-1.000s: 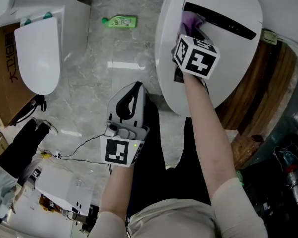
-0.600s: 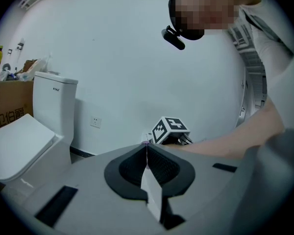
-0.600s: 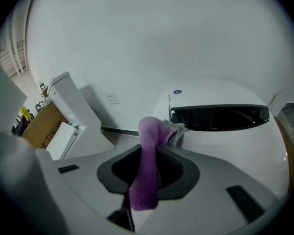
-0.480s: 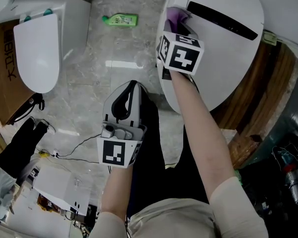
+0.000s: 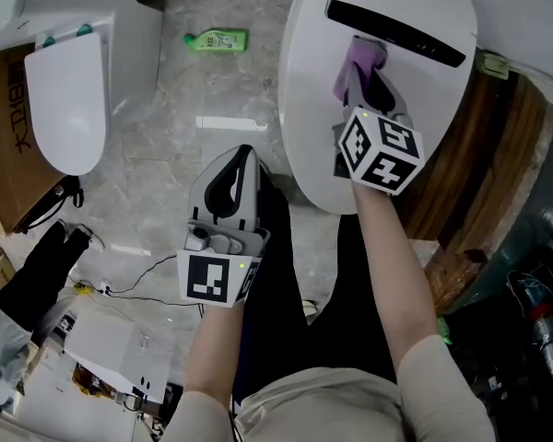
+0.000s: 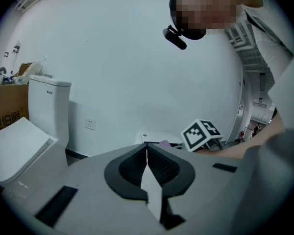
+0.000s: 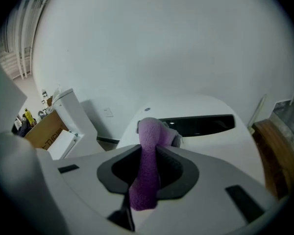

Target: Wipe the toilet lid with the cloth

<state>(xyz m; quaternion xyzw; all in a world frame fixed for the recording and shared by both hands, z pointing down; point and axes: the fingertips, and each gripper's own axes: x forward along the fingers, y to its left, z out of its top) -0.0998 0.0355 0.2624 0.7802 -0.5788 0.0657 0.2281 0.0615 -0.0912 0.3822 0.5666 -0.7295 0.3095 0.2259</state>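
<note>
At the far left a second toilet [image 5: 69, 99] stands with its white lid shut, a cardboard box [image 5: 5, 127] just beside it, and a green bottle [image 5: 217, 39] lies on its side on the grey marbled floor [image 5: 166, 155] between the two toilets. My left gripper [image 5: 245, 155] hangs over that floor, well apart from anything, pointing away from me; in the left gripper view its jaws are pressed together with nothing between them. To the right of it is the toilet lid [image 5: 309, 127], white, closed and oval, with a black strip [image 5: 396, 33] across its far end. My right gripper [image 5: 367, 81] is over the middle of the lid, its marker cube [image 5: 380, 150] nearer to me, and its jaws are clenched on the purple cloth [image 5: 358, 63]. In the right gripper view the cloth runs up between the jaws and bunches out past the tips, its free end lying against the lid just short of the black strip. Past the lid's right edge is a brown wooden panel [image 5: 479, 155]
</note>
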